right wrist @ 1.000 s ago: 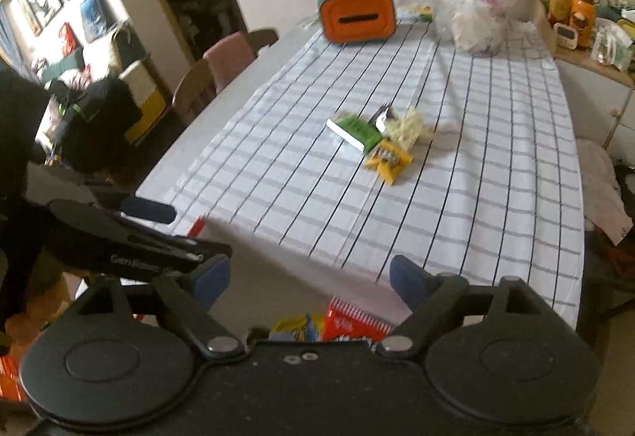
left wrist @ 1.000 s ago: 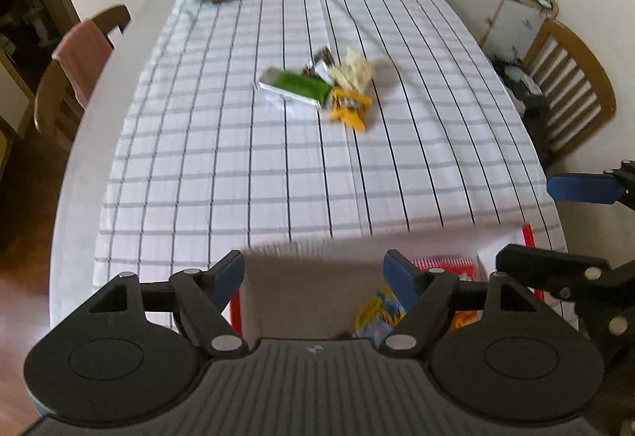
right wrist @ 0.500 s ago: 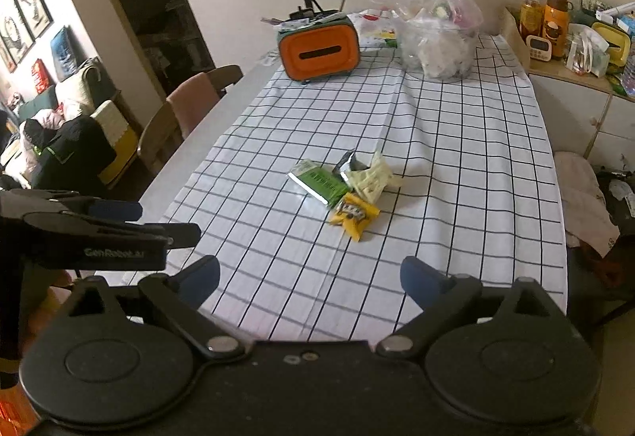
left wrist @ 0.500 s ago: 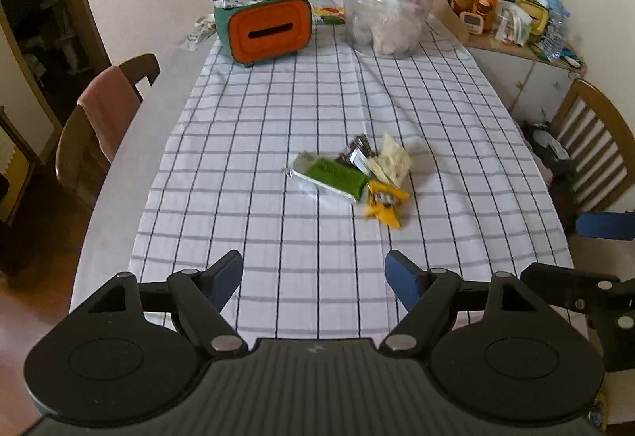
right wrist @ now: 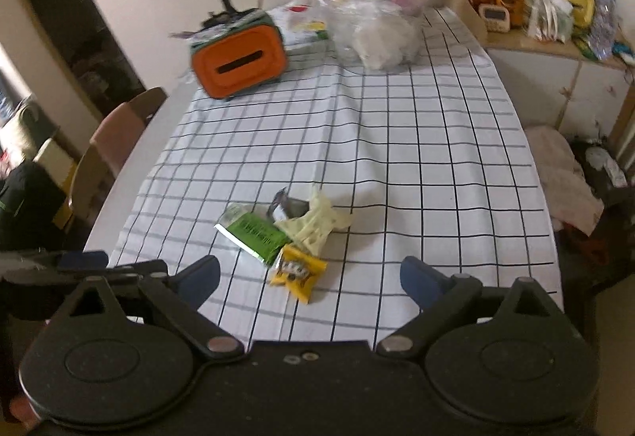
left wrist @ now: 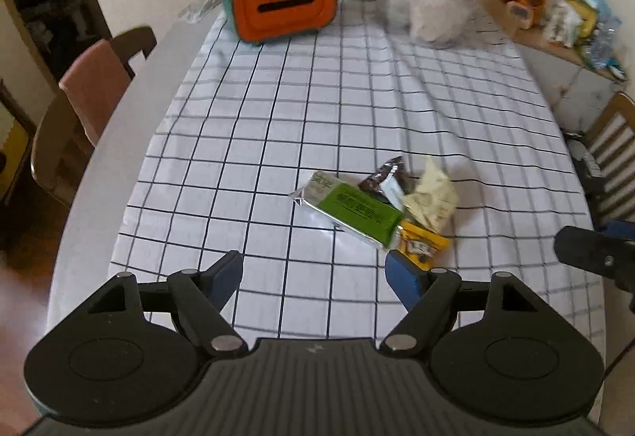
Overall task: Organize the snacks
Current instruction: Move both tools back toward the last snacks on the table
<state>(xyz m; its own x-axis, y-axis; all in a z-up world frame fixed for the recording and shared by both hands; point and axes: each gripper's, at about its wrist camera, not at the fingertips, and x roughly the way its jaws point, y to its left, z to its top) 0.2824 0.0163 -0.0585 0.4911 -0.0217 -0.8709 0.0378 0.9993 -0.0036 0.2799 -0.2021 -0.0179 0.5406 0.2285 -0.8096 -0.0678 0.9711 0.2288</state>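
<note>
While both grippers, left [left wrist: 313, 273] and right [right wrist: 309, 277], hung wide open and empty, the snack pile [right wrist: 285, 233] mid-table awaited a first pick, likely the yellow packet [right wrist: 297, 271].

the surface [left wrist: 119, 142] wears a checked cloth [left wrist: 357, 110] bearing a snack pile [left wrist: 381, 206] mid-cloth, an orange box [left wrist: 283, 5] and a plastic bag [left wrist: 432, 7] at its far end.

We count four snack packets: one green [left wrist: 359, 213], one yellow [left wrist: 421, 244], one cream [left wrist: 431, 194], one dark [left wrist: 384, 178]. We see two grippers, one orange tissue box [left wrist: 285, 4], one clear plastic bag [left wrist: 430, 5].
</note>
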